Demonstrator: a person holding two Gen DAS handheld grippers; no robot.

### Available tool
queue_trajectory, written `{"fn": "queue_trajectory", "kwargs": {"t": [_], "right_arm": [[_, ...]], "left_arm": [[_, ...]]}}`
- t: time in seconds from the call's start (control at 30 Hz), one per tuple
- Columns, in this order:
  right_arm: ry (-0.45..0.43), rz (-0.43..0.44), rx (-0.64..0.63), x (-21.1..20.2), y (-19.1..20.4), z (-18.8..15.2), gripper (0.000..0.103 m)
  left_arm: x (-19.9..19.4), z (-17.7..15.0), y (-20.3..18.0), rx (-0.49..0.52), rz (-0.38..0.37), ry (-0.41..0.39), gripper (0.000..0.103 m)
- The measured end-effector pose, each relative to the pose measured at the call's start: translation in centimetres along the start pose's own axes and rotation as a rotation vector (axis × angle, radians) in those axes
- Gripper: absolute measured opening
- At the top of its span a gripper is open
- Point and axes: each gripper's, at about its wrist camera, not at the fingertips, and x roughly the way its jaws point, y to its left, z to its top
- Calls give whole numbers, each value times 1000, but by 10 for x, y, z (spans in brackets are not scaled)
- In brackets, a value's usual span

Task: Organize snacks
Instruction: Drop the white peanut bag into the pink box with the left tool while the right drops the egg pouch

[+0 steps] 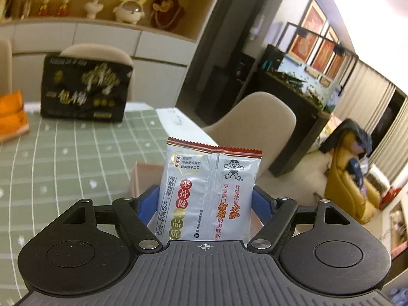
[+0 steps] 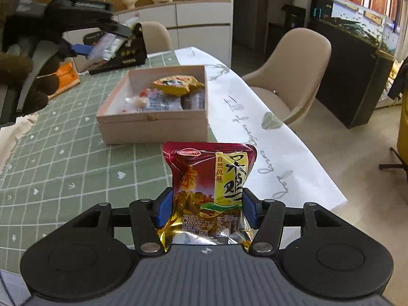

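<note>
A dining table (image 2: 63,153) under a green grid-patterned cloth is spreading out below and ahead of both tools, its white runner (image 2: 255,132) with cursive lettering lying along the edge to the right of the right gripper. An open beige storage box (image 2: 153,125) is sitting on the cloth just ahead of the right gripper (image 2: 207,205), and it is already holding several snack packets, among them a yellow packet (image 2: 178,85) resting on top of the others toward the far wall. A black printed bag (image 1: 85,86) is standing upright at the far side of the table, ahead and to the left of the left gripper (image 1: 206,204), with an orange package (image 1: 11,117) lying further left at the edge of that view. The left gripper is clamping a white rice cracker packet (image 1: 209,193) upright between its blue fingers (image 1: 146,205), lifted clear of the cloth with a corner of the box showing just behind it. The right gripper is squeezing a red and yellow snack packet (image 2: 211,193) between its own blue pads (image 2: 164,210), carrying it above the near table edge, short of the box.
</note>
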Motion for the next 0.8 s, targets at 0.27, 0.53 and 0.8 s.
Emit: {"fn": "queue_trajectory", "kwargs": {"t": [0.27,0.53,0.8], "right_arm": [[-17,13,-12,24,2,43,56],[-50,26,-43,43,19,104,56],[-93,189,66,90,45,183,81]], "left_arm": [[76,17,26,-180,-120,113,77],[34,-24,51,-144,-8,43,73],[-4,-71,41,-101,74,96,73]]}}
